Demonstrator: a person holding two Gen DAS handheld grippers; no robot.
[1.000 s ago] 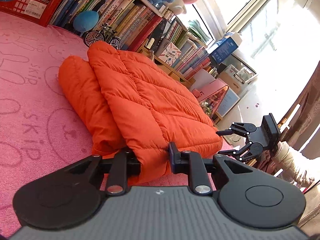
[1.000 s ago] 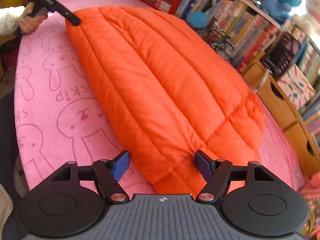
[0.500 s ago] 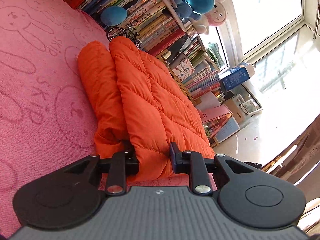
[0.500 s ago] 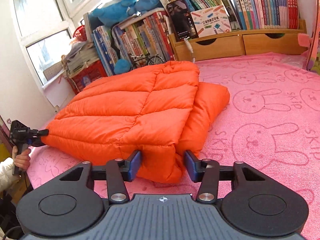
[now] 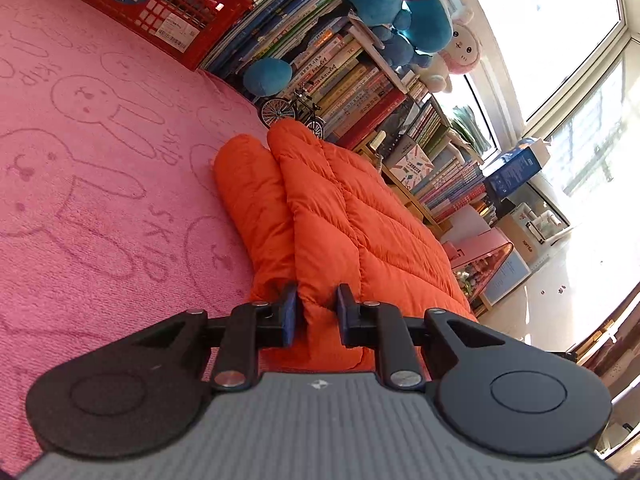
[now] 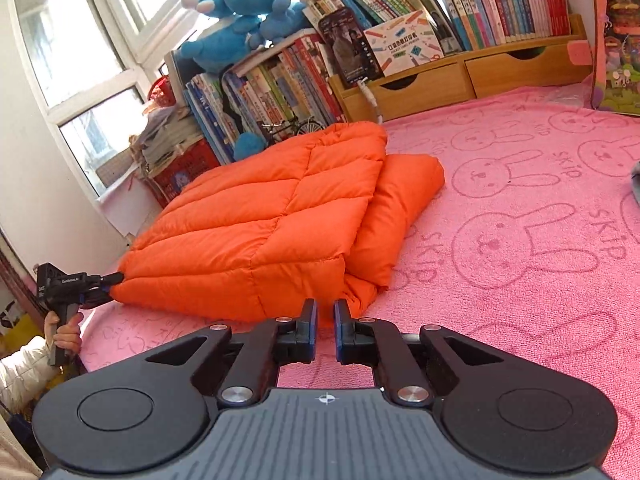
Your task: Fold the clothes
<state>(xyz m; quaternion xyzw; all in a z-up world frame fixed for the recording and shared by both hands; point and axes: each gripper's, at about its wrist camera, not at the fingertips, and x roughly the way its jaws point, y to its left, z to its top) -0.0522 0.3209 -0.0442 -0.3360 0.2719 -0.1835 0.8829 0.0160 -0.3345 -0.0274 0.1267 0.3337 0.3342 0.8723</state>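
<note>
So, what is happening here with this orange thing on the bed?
A person is folding an orange down jacket on a pink rabbit-print blanket. The jacket lies already folded over in layers. The left hand-held gripper is shut on one corner of its near edge. The right hand-held gripper is at the other corner, its jaws nearly shut on a bit of orange fabric.

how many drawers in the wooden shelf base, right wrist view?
2. One drawer sits below the standing picture book; the other drawer is beside it, toward the right end of the wooden shelf base. More may be hidden behind the orange jacket.
</note>
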